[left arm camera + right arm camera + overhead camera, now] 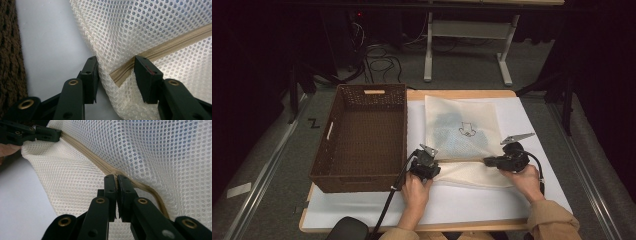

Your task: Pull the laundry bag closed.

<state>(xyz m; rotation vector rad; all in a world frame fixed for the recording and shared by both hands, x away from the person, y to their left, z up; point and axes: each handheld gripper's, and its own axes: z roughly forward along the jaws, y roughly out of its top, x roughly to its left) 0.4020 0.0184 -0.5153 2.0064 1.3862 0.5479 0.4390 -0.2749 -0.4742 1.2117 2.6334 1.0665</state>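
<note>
Mesh bag [462,134] lies flat on the white-covered bench [532,125], toward its far right part, just beside a brown basket [362,135]. The left hand-held gripper [115,75] stands open, jaws straddling the bag's corner where the zip [160,51] ends. The right hand-held gripper [116,185] is pinched closed on the zip further along the bag's near edge.

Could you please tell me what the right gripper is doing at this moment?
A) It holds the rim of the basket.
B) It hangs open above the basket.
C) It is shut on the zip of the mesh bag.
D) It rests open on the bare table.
C: in the right gripper view the right gripper has its jaws closed together on the tan zip of the mesh bag.
</note>
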